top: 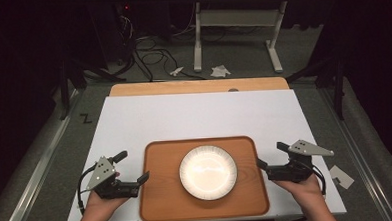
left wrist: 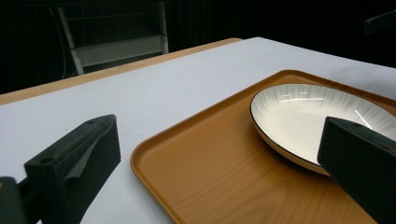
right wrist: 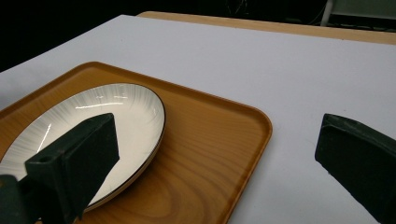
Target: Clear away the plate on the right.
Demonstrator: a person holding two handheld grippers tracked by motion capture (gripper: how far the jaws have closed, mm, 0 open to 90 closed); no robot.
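High view: one white plate [top: 207, 171] lies in the middle of one wooden tray [top: 160, 202], between two grippers. The left gripper [top: 134, 169] sits just off the tray's left edge, jaws spread wide with nothing between them. The right gripper [top: 269, 156] sits just off the right edge, jaws likewise parted and released. Both point inward at the plate, touching neither it nor the tray.

Black left gripper [top: 135, 167], black right gripper [top: 269, 155], grey three-cornered plates, black cables
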